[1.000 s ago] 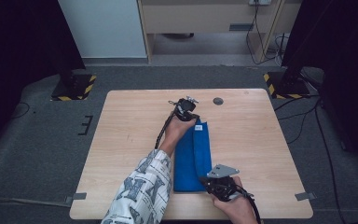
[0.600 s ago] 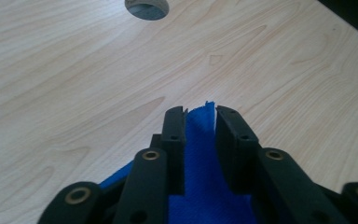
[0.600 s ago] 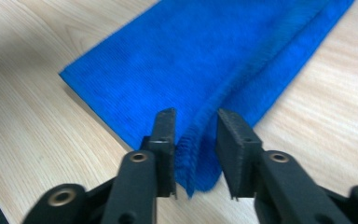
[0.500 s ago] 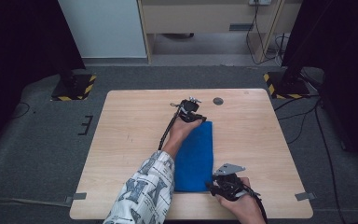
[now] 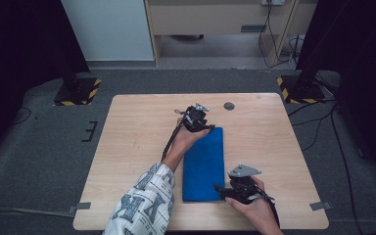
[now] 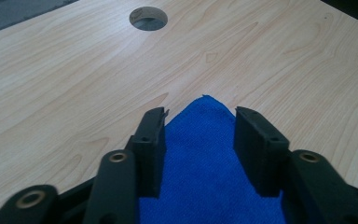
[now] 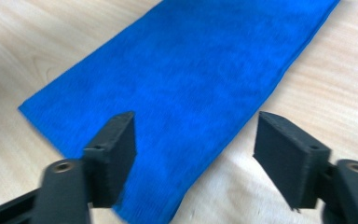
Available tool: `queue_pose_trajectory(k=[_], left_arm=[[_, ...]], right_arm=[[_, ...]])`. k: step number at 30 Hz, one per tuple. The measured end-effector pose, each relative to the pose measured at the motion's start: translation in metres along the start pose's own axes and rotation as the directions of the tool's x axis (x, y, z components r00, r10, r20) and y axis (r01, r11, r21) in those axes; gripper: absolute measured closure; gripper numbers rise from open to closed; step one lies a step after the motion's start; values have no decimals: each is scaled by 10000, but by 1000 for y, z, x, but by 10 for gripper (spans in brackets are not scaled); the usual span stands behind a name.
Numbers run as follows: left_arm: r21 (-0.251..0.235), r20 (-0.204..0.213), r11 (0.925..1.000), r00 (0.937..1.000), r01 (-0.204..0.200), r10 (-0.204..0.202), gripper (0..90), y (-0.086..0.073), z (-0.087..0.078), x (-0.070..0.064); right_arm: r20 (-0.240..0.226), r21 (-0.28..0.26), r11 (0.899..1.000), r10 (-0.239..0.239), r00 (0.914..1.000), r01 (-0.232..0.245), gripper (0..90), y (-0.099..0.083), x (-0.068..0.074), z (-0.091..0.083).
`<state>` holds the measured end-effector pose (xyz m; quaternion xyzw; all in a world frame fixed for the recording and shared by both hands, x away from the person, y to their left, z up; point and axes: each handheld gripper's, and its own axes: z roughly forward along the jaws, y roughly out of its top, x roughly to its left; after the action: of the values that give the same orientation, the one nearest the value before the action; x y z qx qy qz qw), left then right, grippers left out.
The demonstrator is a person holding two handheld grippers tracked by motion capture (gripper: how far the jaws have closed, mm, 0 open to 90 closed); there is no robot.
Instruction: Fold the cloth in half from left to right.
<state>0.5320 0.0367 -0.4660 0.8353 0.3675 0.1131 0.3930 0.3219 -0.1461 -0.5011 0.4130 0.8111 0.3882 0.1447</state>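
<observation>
Blue cloth [image 5: 204,164] lies folded into a long strip in the middle of the wooden table [image 5: 137,147], flat and neat. Left gripper [image 5: 198,120] sits at the far corner, jaws parted, the cloth's tip between them but not pinched. Right gripper [image 5: 232,188] hovers at the near right corner, jaws spread wide, gripping nothing. Risk, as I see it: either one closing too shallow catches just the top layer, and the fold peels open, or the strip drags askew.
</observation>
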Motion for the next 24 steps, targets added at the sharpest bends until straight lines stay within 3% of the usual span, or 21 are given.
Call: queue_pose_trajectory(k=[5, 8, 11, 14, 24], left_arm=[[-71, -115, 9996, 9996, -272, 272, 403, -1, -7, -3], [-149, -60, 9995, 9996, -289, 288, 320, -1, -11, -5], [-214, 216, 9992, 9992, -344, 349, 261, -3, -13, -7], [-247, -3, 9990, 9993, -366, 366, 206, -5, -16, -7], [-305, -29, 9985, 9989, -462, 462, 112, -15, -31, -1]], right_arm=[[205, -349, 9993, -137, 9997, 144, 192, 5, -5, 8], [99, -328, 9994, -50, 9999, 53, 162, 8, -7, 13], [44, -347, 9994, -40, 10000, 42, 134, 10, -8, 17], [89, -303, 9995, -106, 9999, 109, 121, 13, -8, 18], [-26, -299, 9983, -497, 9988, 496, 115, 26, -17, 21]])
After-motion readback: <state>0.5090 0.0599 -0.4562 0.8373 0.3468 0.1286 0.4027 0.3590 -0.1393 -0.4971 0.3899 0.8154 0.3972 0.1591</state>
